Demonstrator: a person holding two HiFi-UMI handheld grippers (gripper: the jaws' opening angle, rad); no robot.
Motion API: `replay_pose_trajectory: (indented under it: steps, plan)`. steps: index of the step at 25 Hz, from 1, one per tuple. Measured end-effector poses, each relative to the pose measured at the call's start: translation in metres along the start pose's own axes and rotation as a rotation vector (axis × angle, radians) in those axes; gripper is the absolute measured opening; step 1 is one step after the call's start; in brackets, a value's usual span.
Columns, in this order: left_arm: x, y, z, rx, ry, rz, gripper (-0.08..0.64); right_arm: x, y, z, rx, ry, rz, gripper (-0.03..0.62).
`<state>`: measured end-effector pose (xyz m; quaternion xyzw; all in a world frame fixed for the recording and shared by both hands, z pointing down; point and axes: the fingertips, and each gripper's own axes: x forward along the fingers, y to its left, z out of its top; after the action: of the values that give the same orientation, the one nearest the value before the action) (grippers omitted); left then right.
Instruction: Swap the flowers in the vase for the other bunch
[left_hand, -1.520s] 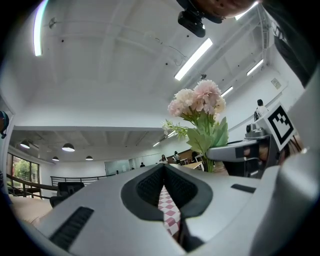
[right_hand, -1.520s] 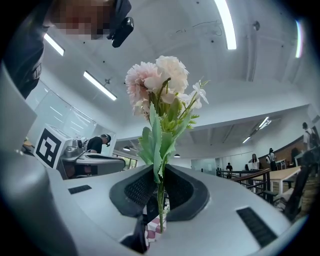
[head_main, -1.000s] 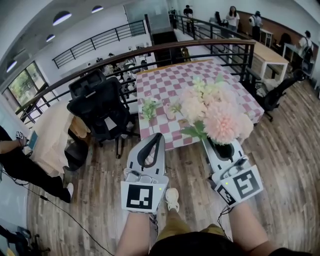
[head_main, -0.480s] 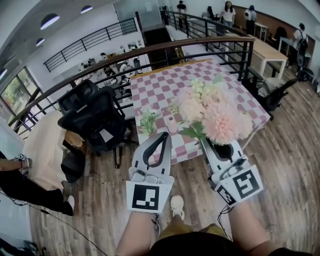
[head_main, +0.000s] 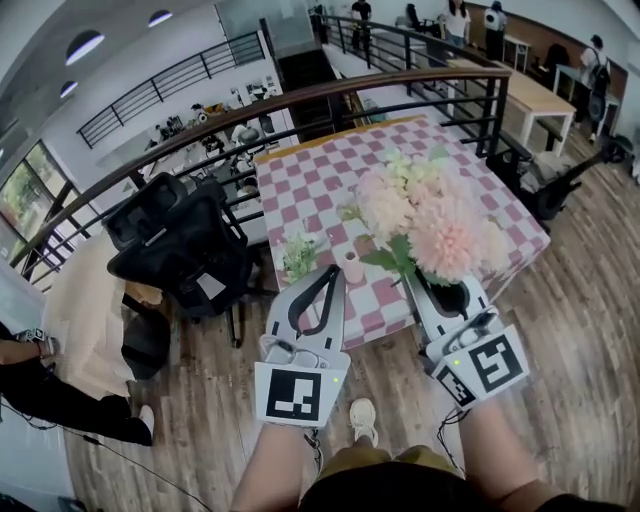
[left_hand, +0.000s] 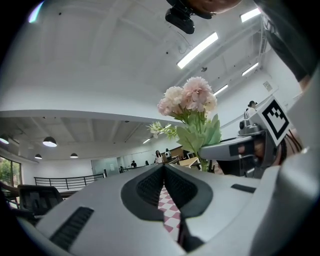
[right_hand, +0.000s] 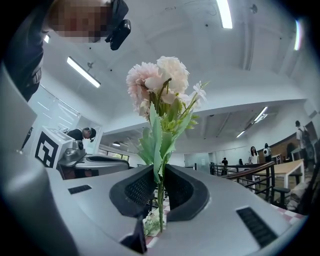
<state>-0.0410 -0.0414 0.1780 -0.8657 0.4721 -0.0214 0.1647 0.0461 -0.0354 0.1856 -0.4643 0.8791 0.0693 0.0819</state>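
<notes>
- The right gripper (right_hand: 160, 186) is pinching the green stems of the pink bunch (right_hand: 159, 82), with its jaws closed on them low down. The blooms stand upright at the claw's 12 o'clock.
- The left gripper (left_hand: 164, 172) has its jaws pressed together with nothing between them.
- Both grippers are held side by side at the near edge of the pink-checked table (head_main: 310, 170). The pink bunch is at the person's 1 o'clock.
- A small pale vase (head_main: 352, 266) stands on the cloth near that edge, at about 12 o'clock, between the two claw tips.
- A smaller green-and-white bunch (head_main: 298, 255) is just beside the vase, at its 9 o'clock. I cannot tell whether it stands or lies.
- A black office chair (head_main: 185, 250) stands off the table's 9 o'clock side, beside the railing (head_main: 300, 105).
</notes>
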Motion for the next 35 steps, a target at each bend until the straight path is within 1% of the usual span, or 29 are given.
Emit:
replay_pose_trajectory:
  steps: [4, 19, 25, 30, 35]
  plan:
    - [0.014, 0.014, -0.012, -0.025, 0.008, -0.012, 0.009, 0.018, -0.007, -0.004, -0.005, 0.008, -0.011, 0.061]
    - [0.057, 0.065, -0.047, -0.038, 0.014, -0.047, 0.009, 0.083, -0.023, -0.028, -0.013, 0.034, -0.034, 0.061]
    - [0.067, 0.08, -0.058, -0.044, 0.006, -0.041, 0.009, 0.098, -0.028, -0.037, -0.017, 0.046, -0.043, 0.061]
    - [0.074, 0.089, -0.068, -0.04, 0.015, -0.051, 0.009, 0.111, -0.031, -0.043, -0.008, 0.048, -0.046, 0.061]
    - [0.079, 0.101, -0.078, -0.066, 0.027, -0.043, 0.009, 0.123, -0.029, -0.047, -0.026, 0.053, -0.04, 0.061]
